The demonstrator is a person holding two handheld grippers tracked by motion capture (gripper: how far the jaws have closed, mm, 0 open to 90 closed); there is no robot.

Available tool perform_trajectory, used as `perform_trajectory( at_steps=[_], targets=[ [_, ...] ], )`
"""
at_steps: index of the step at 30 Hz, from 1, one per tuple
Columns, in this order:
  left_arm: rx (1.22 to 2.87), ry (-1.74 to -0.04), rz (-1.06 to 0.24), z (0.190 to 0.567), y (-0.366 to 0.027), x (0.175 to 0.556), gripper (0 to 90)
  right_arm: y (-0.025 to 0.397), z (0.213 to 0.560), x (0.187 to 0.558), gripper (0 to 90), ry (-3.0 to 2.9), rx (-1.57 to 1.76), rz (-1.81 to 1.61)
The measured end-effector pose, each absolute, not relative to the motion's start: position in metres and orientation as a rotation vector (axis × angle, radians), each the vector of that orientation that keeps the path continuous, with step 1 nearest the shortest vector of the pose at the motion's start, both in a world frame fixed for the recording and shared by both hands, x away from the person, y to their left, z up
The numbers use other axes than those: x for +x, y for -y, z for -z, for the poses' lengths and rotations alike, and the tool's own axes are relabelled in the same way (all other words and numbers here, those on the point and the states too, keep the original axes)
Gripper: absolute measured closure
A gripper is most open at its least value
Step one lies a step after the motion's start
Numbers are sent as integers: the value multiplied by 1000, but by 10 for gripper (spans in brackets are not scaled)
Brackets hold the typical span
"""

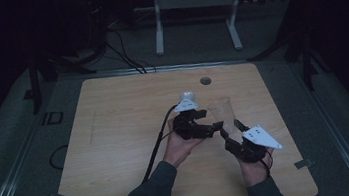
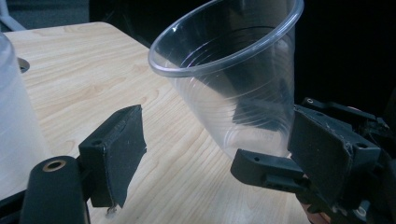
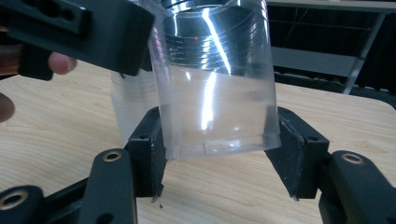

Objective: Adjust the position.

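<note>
Overhead, a person's two forearms reach onto a light wooden table [image 1: 116, 135], each hand holding a black two-jaw gripper. Between the jaws of the right gripper [image 3: 219, 151] sits a clear plastic cup [image 3: 215, 93]; both black pads press against its lower wall near the base, one on either side, so this gripper is closed on the cup and grips it low down. From above, the right gripper [image 1: 227, 127] carries the cup [image 1: 221, 110] clear of the tabletop, rim upward. The left gripper [image 2: 215, 140] has its jaws spread wide, gripping nothing. Seen along those jaws, the same cup [image 2: 238, 79] is tilted and sits in the gap ahead of them, closer to the jaw on the right side of that view, its rim above and beyond the jaw tips; whether either pad touches it cannot be told. Outside the other jaw, at the edge of that view, stands a second, cloudy translucent cup [image 2: 14, 107] on the table. From above, the left gripper [image 1: 201, 127] lies just beside the right one, nearly meeting it at the cup's base.
</note>
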State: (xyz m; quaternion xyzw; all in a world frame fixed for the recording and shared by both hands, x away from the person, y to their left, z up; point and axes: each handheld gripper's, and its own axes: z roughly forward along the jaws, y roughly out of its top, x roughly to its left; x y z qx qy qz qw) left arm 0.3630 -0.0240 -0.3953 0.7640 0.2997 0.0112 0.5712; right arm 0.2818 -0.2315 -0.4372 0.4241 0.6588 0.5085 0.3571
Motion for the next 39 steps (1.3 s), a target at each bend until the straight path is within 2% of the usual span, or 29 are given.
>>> perform_trajectory(
  at_steps=[19, 32, 39],
  targets=[
    [1761, -707, 23, 398, 30, 367, 183, 224, 441, 279, 421, -1714, 1067, -1322],
    [1679, -744, 86, 401, 28, 374, 182, 221, 443, 279, 421, -1728, 1061, -1317],
    [1654, -751, 96, 403, 29, 374, 231, 220, 445, 280, 421, -1739, 1058, -1315]
  ],
)
